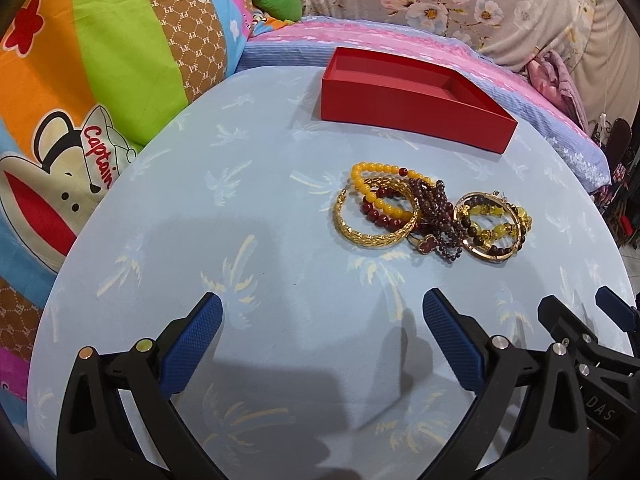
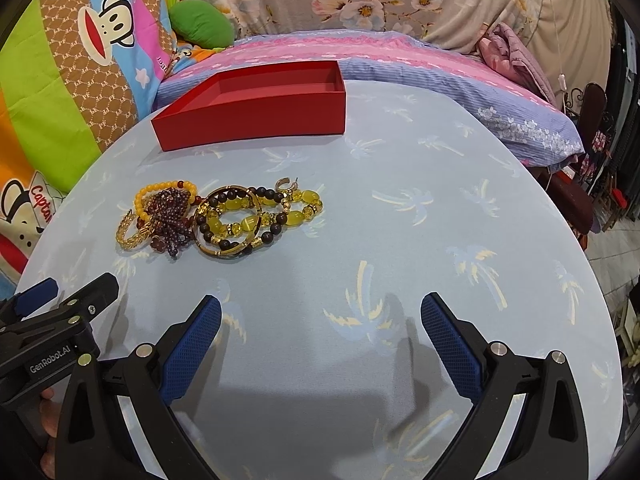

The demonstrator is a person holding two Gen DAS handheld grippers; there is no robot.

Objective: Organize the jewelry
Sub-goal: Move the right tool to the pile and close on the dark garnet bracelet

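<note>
A heap of jewelry lies on the light blue cloth: a gold bangle [image 1: 376, 216] [image 2: 130, 234], an orange and dark red bead bracelet [image 1: 378, 196], a tangle of garnet beads [image 1: 436, 216] [image 2: 170, 216], and a thin gold hoop with yellow and brown beads [image 1: 494, 224] [image 2: 240, 222]. Behind the heap stands an empty red box [image 1: 412, 100] [image 2: 256, 106]. My left gripper [image 1: 322, 308] is open, short of the heap and to its left. My right gripper [image 2: 320, 308] is open too, to the right of the heap, nothing between its fingers.
The round table [image 1: 240, 208] [image 2: 440, 208] carries a palm-print cloth. Bright cartoon bedding [image 1: 80, 100] rises at the left, a pink and lilac quilt [image 2: 400, 56] lies behind the box, and a green cushion [image 2: 202, 24] sits at the back. The other gripper [image 1: 592, 328] [image 2: 60, 312] shows at each view's edge.
</note>
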